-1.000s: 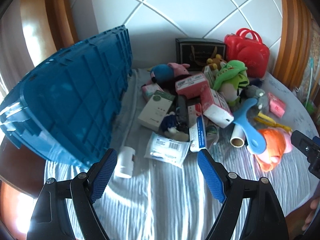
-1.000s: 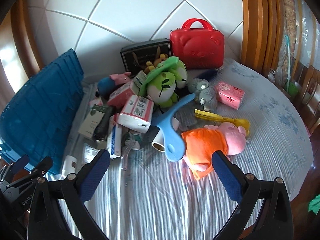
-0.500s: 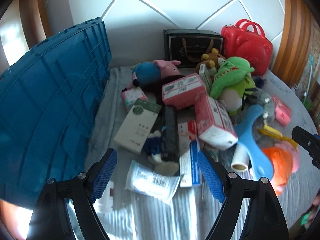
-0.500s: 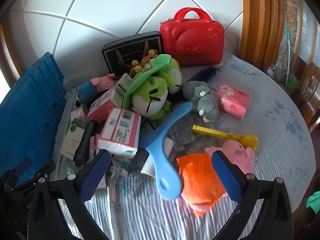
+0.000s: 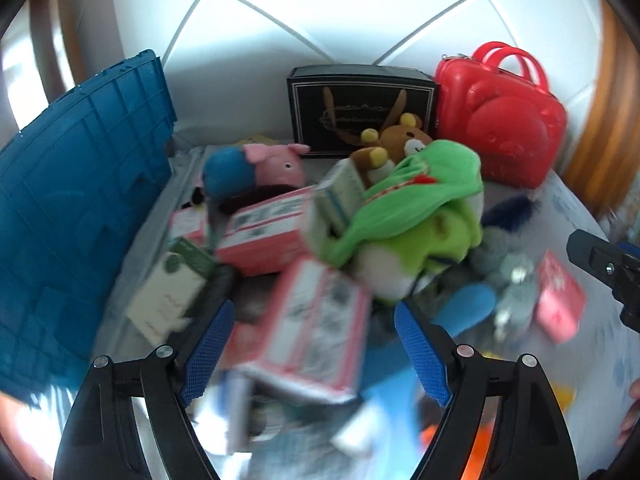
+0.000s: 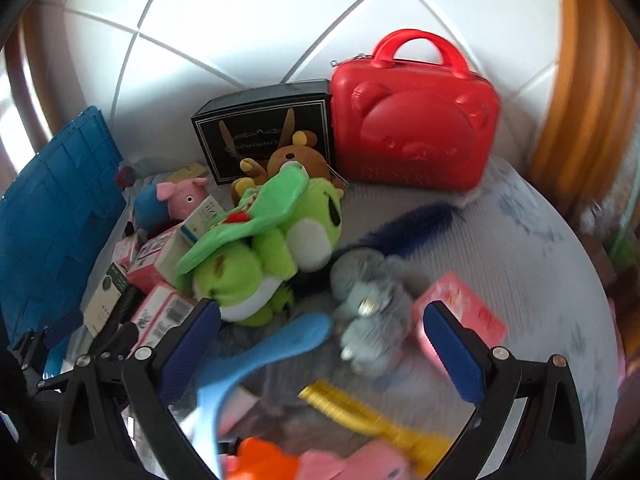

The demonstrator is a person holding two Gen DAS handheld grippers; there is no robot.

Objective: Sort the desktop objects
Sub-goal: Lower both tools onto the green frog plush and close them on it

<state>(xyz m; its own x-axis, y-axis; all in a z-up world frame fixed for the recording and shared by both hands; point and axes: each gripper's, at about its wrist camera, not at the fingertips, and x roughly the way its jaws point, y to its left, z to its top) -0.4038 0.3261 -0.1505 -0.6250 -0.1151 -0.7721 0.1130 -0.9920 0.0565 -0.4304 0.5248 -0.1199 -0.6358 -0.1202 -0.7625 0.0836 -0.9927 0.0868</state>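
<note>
Hovering over the heap on the bench (image 6: 540,264), both my fingers gape wide, grasping nothing: left (image 5: 310,346) above a pink-white box (image 5: 312,332), right (image 6: 320,344) above a grey plush (image 6: 372,304). I should pick one loose item, descend squarely, then bin it in the crate (image 5: 80,200).

Daylight, fairly bright, source upper left: blown-out glare at both views' left edges. Heavy fisheye bend, dark vignette in the corners. Motion blur smears the lower half: pink-and-white box (image 5: 308,336) and blue paddle (image 6: 256,356) soft. Red case (image 6: 416,120) and black box (image 5: 360,108) stay sharp.
</note>
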